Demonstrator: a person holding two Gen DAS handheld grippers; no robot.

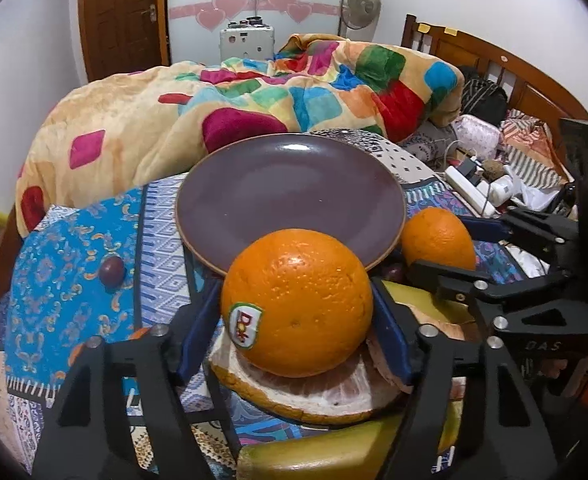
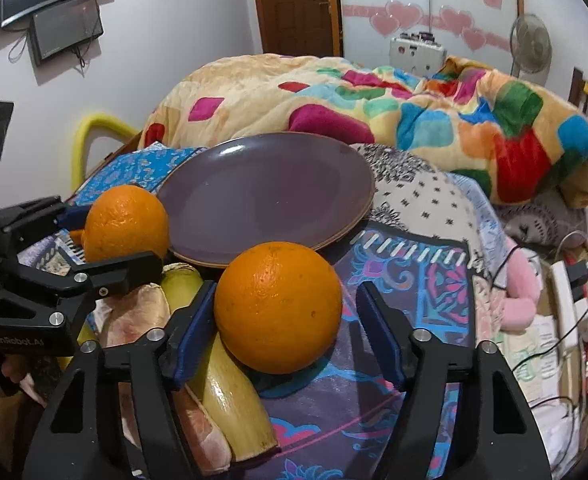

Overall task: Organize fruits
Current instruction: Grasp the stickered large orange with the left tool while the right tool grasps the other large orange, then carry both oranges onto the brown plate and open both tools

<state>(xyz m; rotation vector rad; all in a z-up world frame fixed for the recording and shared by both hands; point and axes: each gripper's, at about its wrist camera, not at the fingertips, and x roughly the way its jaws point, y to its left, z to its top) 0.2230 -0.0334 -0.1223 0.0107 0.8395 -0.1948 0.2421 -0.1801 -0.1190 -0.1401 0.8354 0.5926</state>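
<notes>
An orange with a sticker (image 1: 298,312) rests on a pink-white pomelo piece (image 1: 314,396), just in front of an empty purple plate (image 1: 290,184). My left gripper (image 1: 294,284) has both blue pads against its sides. In the right wrist view that gripper (image 2: 114,240) holds the same orange (image 2: 126,220) at the left. A second orange (image 2: 278,308) lies on the patterned cloth between the fingers of my right gripper (image 2: 286,286). The left pad touches it and the right pad (image 2: 378,332) stands apart. The plate (image 2: 266,192) lies behind it.
A banana (image 2: 222,380) and pomelo pieces (image 2: 134,312) lie between the two grippers. A small dark fruit (image 1: 112,272) sits on the blue cloth at the left. A colourful blanket (image 1: 254,96) is heaped behind the plate. A power strip and cables (image 2: 570,312) clutter the right.
</notes>
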